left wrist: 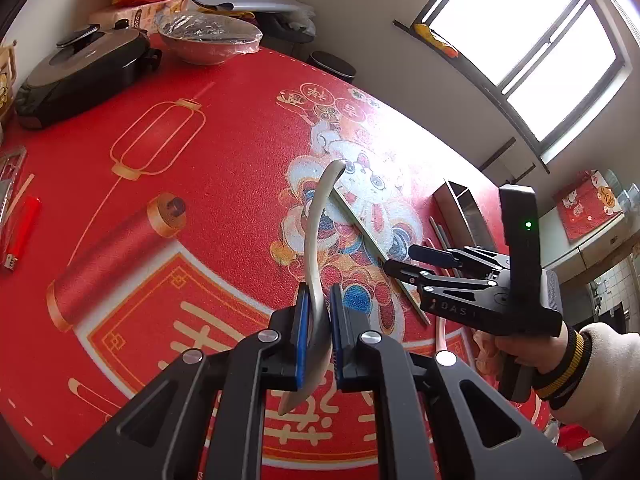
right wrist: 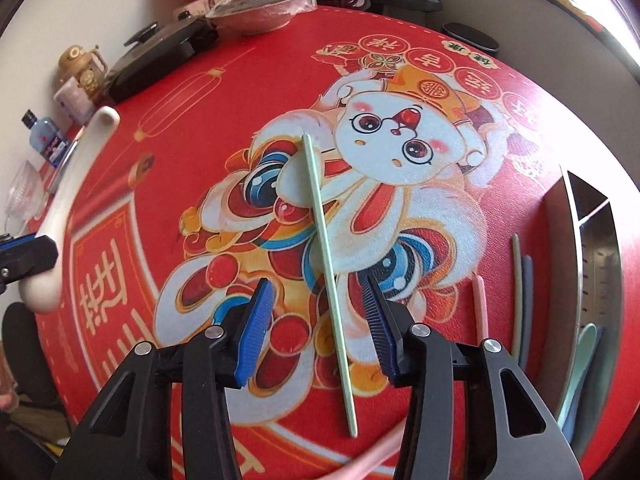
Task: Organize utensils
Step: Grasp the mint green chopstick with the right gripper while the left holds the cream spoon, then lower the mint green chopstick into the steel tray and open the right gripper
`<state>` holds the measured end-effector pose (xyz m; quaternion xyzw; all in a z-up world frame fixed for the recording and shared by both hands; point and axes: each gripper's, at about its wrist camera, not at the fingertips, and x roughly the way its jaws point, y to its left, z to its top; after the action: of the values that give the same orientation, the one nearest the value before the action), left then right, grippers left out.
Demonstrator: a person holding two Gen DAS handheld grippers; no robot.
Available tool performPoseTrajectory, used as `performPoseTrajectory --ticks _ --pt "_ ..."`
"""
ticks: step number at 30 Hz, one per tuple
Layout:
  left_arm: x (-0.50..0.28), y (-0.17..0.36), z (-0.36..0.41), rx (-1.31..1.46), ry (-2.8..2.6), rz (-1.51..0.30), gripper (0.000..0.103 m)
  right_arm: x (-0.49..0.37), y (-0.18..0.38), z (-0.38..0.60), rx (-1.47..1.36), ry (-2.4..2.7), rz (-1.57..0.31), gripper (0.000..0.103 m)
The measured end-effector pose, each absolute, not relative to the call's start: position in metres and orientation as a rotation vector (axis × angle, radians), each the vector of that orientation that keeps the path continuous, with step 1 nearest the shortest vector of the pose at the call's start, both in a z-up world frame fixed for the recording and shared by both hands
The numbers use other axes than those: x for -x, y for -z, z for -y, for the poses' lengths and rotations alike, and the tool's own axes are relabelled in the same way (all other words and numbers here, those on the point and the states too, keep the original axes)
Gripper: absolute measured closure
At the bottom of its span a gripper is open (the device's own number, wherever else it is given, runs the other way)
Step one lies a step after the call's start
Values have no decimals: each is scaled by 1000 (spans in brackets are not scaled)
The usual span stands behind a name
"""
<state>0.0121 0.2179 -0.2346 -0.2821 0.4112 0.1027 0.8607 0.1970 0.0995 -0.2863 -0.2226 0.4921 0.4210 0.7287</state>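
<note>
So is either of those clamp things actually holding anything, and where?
The left gripper holds a white spoon near its bowl end. The right gripper holds nothing; its jaws straddle a green chopstick.

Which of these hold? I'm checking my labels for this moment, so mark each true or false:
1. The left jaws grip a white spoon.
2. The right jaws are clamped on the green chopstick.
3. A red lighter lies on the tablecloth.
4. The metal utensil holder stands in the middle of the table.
1. True: the left gripper is shut on the white spoon.
2. False: the right gripper straddles the green chopstick, which lies flat on the red tablecloth; its pads do not touch it.
3. True: the red lighter lies near one edge.
4. False: the metal utensil holder lies at the table's edge.
</note>
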Motion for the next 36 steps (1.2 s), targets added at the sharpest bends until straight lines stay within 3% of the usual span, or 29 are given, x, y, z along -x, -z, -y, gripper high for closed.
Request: performPoseTrajectory --ticks 14,19,36 --pt "-9 234 -240 600 -218 -863 93 -214 305 -134 477 -867 -1095 79" --pt "-12 234 -240 600 -211 -867 93 -216 305 -133 466 -856 -1095 95" --pt "-20 235 -218 610 -179 -870 93 -193 271 -59 180 -894 -1091 97"
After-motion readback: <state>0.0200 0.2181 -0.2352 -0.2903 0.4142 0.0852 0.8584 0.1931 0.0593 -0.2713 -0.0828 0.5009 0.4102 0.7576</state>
